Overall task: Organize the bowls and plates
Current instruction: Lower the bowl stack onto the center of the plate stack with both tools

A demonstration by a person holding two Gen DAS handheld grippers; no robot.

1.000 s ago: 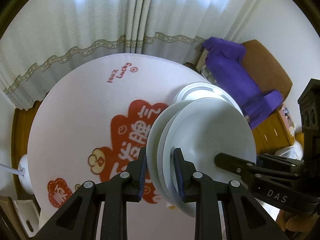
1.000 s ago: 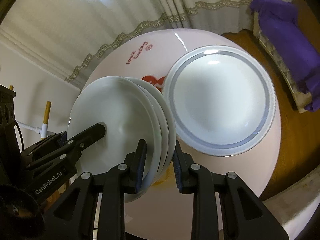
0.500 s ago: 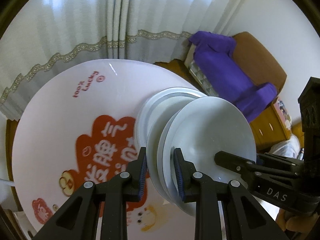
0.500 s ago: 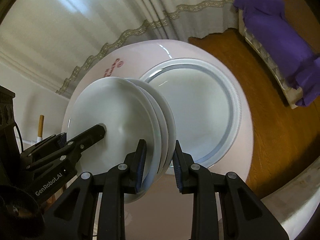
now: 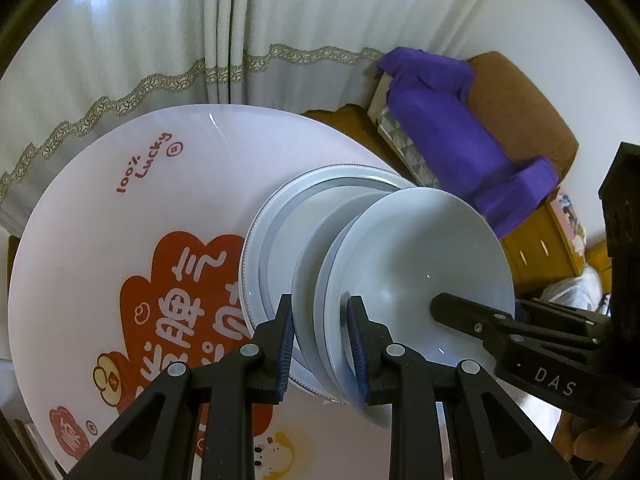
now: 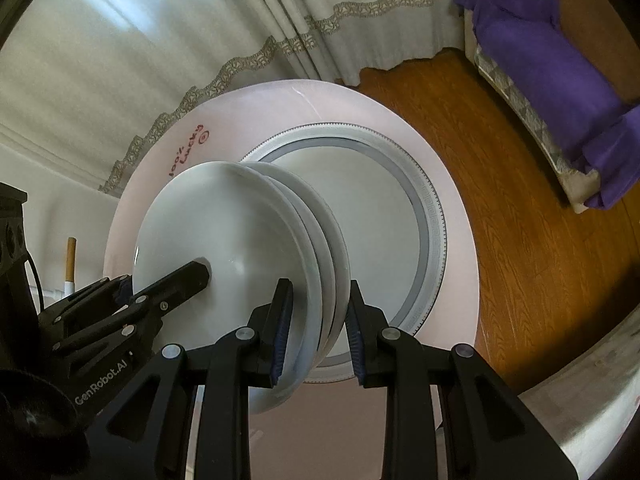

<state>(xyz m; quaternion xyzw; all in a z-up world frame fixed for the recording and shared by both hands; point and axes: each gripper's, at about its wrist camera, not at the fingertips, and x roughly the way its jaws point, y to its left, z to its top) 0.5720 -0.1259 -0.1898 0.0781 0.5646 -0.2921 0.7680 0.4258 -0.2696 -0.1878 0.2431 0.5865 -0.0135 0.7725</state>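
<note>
both claws — left gripper [image 5: 320, 344] and right gripper [image 6: 316, 328] — pinch opposite rims of the stacked plates [image 5: 400, 272], steadying them level over the large plate [image 6: 432, 216].

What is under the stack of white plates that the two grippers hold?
Under the stack of white plates lies a large grey-rimmed plate on the round pink table. The stack covers that plate's near side; contact cannot be judged.

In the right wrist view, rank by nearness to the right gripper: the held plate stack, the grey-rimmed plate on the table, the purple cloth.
1. Plate stack, clamped in the right gripper.
2. Grey-rimmed plate, just beyond, on the pink table.
3. Purple cloth, far upper right.
</note>
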